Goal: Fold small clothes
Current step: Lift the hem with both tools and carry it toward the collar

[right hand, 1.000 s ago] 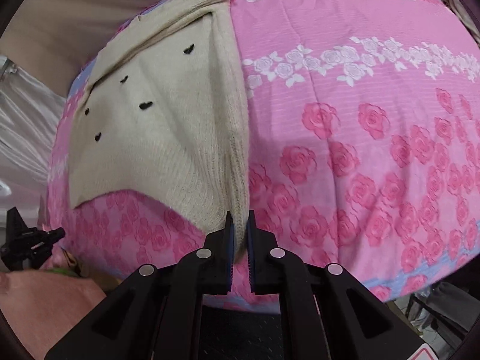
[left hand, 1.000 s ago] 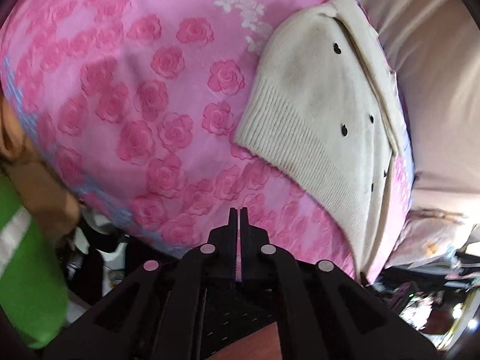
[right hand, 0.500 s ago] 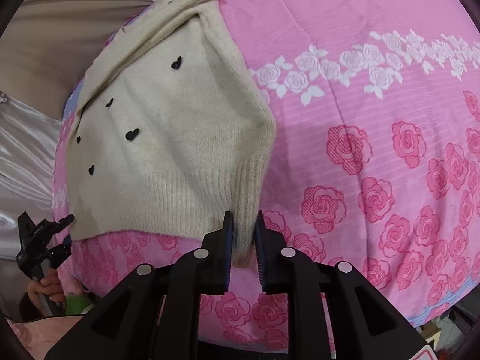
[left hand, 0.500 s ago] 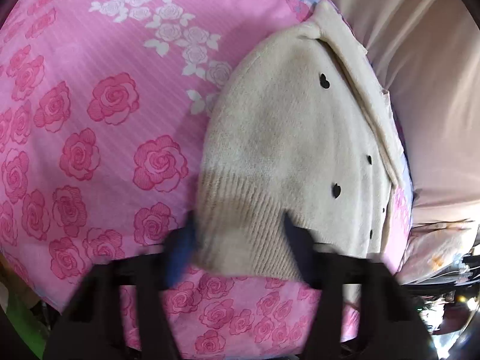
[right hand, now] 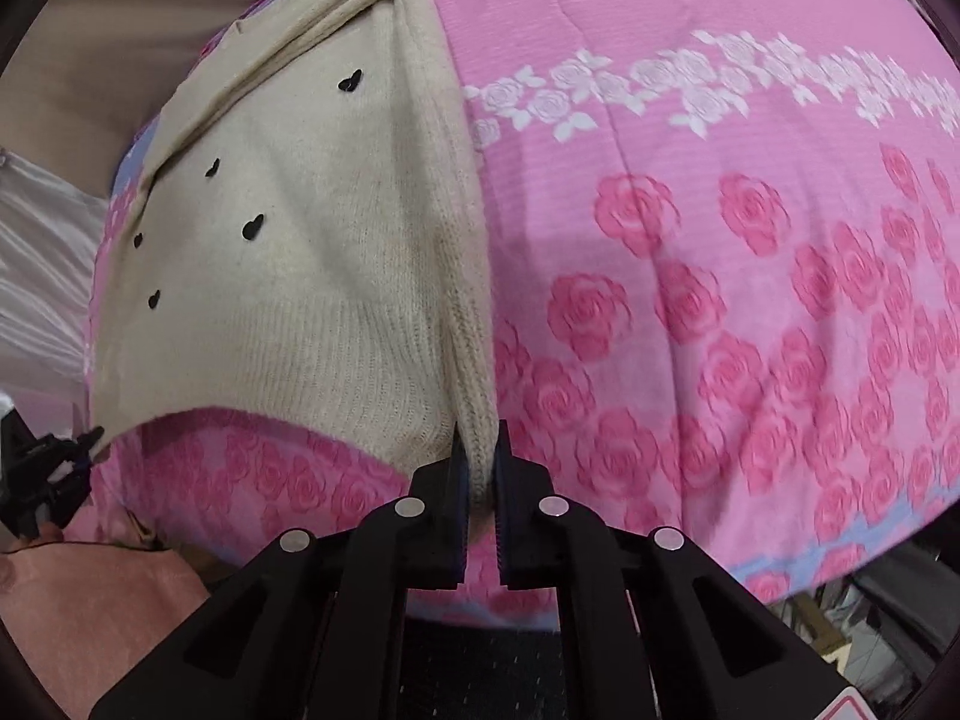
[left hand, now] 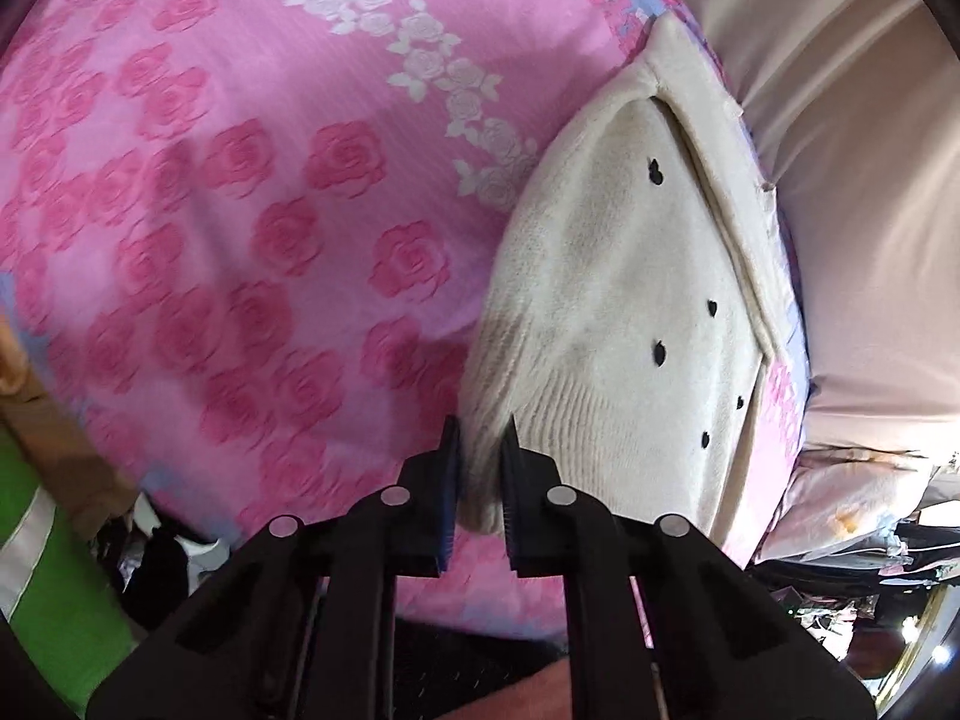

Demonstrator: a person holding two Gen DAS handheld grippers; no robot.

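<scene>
A small cream knit sweater [left hand: 624, 312] with black heart dots lies on a pink rose-print bedsheet [left hand: 240, 210]. In the left wrist view my left gripper [left hand: 480, 438] is shut on the sweater's ribbed hem corner nearest me. In the right wrist view the sweater [right hand: 288, 276] lies at the left of the sheet [right hand: 750, 270]. My right gripper [right hand: 478, 444] is shut on the ribbed cuff of the sleeve that runs along the sweater's right edge. The other gripper [right hand: 54, 468] shows at the far left.
A beige cloth [left hand: 852, 180] lies beyond the sweater. A green and white garment [left hand: 36, 576] and a tan object are at the left bed edge. Clutter [left hand: 864, 570] sits beside the bed at lower right.
My left gripper went from shut and empty, opened wide over the hem, and has closed on the hem corner. My right gripper kept hold of the sleeve cuff and drew back a little.
</scene>
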